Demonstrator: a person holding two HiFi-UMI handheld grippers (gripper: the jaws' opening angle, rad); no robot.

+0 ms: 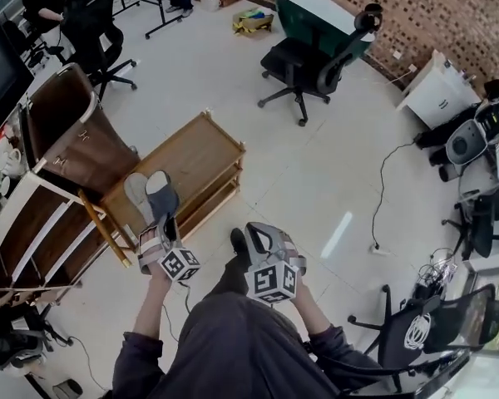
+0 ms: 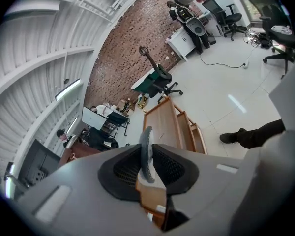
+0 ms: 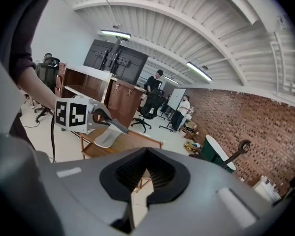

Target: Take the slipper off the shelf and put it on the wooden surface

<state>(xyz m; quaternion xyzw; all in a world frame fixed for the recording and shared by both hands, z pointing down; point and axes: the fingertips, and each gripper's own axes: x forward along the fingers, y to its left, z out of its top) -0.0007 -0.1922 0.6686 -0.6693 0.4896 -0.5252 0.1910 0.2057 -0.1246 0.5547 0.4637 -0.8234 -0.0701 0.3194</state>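
Note:
A grey slipper (image 1: 150, 191) stands on edge between the jaws of my left gripper (image 1: 164, 223), which is shut on its heel end. It hangs over the near left corner of the low wooden shelf unit (image 1: 195, 152). In the left gripper view the slipper (image 2: 146, 151) sticks up out of the left gripper (image 2: 147, 163), with the shelf's wooden top (image 2: 167, 124) beyond it. My right gripper (image 1: 259, 239) is to the right over the floor, shut and holding nothing. The right gripper view shows that right gripper (image 3: 145, 170), the left gripper (image 3: 108, 124), the slipper (image 3: 104, 137) and the shelf (image 3: 135, 141).
A dark wooden cabinet (image 1: 66, 131) and a white-framed rack (image 1: 25, 223) stand left of the shelf. A black office chair (image 1: 312, 61) is behind it. A cable (image 1: 382, 189) lies on the white floor to the right. The person's shoe (image 1: 239, 241) is beside the shelf.

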